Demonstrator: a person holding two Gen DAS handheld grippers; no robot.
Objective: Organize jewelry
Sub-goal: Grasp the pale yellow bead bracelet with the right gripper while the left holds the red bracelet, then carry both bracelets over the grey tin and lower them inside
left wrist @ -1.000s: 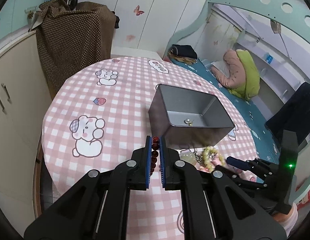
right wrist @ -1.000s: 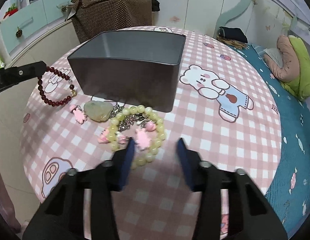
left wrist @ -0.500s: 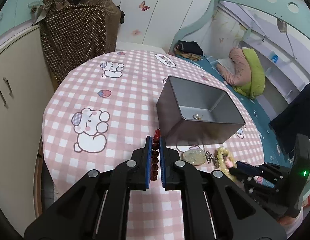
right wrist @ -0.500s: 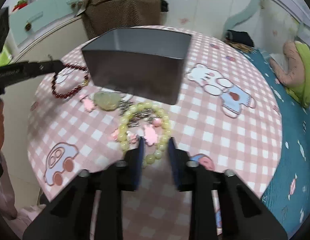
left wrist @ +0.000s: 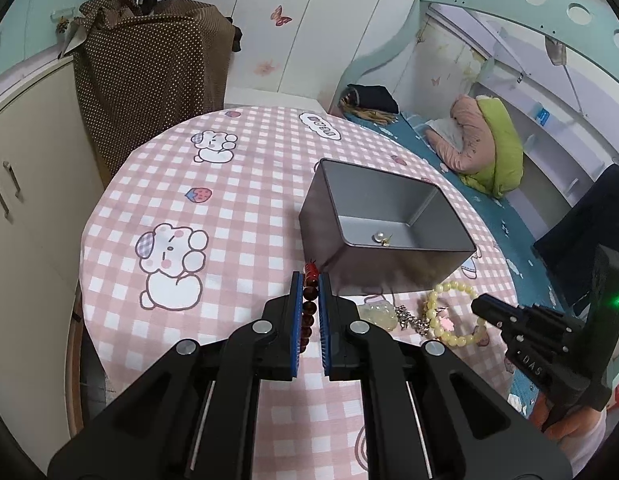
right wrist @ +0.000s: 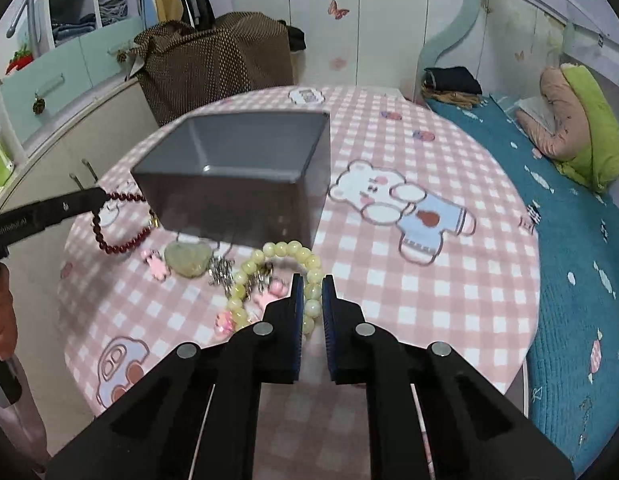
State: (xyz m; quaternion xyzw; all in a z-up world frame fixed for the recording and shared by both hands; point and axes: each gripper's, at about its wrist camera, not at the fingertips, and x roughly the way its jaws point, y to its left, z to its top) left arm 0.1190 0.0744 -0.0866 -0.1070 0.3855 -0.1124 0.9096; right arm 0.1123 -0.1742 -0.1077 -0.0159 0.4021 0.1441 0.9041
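My left gripper (left wrist: 309, 280) is shut on a dark red bead bracelet (left wrist: 308, 306), held just above the pink checked table near the front left corner of the grey tin box (left wrist: 321, 224). A pearl earring (left wrist: 379, 236) lies inside the box. In the right wrist view my right gripper (right wrist: 309, 284) is shut on the near side of a pale green bead bracelet (right wrist: 287, 248), with beads pinched between the blue pads. A jade pendant (right wrist: 187, 258), a silver chain (right wrist: 221, 270) and pink charms (right wrist: 155, 266) lie in front of the box (right wrist: 237, 204).
The round table (left wrist: 237, 216) carries bear prints on its cloth. A brown dotted bag (left wrist: 149, 72) and a cream cabinet (left wrist: 25, 184) stand behind and to the left. A bed with a blue sheet (right wrist: 569, 216) runs along the right edge.
My right gripper's jaws have come together on the pale green bracelet and the gripper has risen a little. The left gripper keeps its hold on the red bracelet.
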